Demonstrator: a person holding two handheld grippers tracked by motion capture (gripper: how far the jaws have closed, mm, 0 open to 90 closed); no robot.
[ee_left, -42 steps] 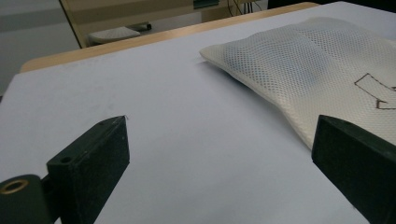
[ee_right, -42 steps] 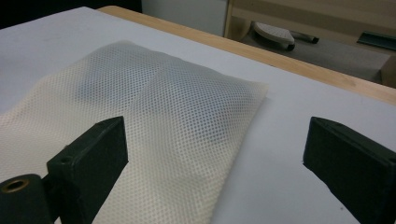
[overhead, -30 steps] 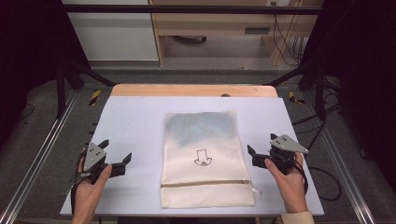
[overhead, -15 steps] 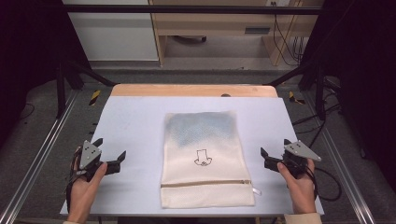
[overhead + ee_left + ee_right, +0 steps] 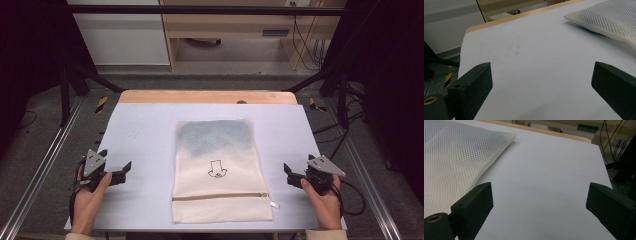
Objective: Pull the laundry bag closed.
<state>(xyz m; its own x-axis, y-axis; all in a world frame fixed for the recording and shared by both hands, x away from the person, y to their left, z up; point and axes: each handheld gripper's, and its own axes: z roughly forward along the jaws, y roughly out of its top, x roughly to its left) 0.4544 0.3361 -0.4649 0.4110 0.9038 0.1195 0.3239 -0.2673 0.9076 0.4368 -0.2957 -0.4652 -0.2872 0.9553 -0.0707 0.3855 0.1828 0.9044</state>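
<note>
Cream mesh laundry bag (image 5: 221,171) lying flat at the middle of the pale surface (image 5: 140,130), zipper end toward the near edge, a small black drawing on its face. Left claw (image 5: 116,170) released, jaws spread wide, resting at the surface's left edge, well apart from the bag. Right claw (image 5: 292,173) likewise released, jaws wide, near the bag's right side, not touching.
</note>
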